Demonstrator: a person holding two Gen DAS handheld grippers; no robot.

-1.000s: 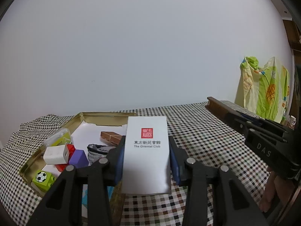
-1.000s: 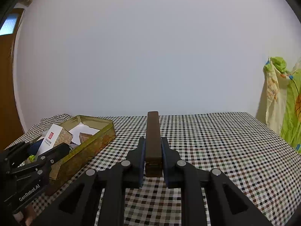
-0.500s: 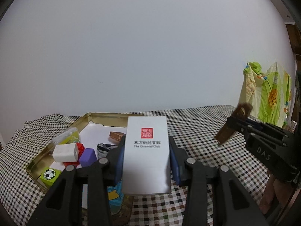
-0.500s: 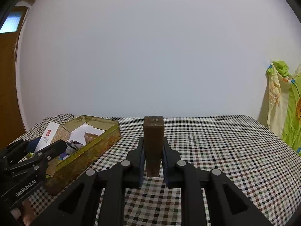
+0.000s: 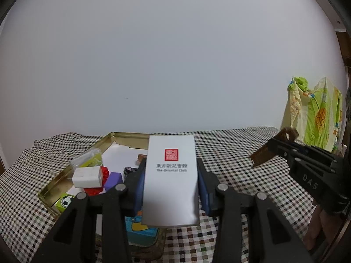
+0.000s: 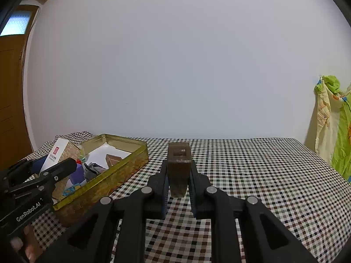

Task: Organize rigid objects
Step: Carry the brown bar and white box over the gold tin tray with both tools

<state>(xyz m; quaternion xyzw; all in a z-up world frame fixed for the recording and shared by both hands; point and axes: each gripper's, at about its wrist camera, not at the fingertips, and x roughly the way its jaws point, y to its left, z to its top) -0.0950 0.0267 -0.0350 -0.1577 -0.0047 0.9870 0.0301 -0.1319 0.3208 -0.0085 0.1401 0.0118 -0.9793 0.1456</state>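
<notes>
My left gripper is shut on a white box with a red seal, held upright above the near end of the gold tin tray. It also shows in the right wrist view. My right gripper is shut on a long brown block, tipped up end-on above the checked tablecloth, to the right of the tray. The block shows in the left wrist view.
The tray holds a white block, a purple block, a football-print green block, a brown block and other small items. A green and yellow cloth hangs at the right.
My right gripper has tilted the brown block from lying forward to steeply end-up. My left gripper has lifted and pulled back a little with the white box.
</notes>
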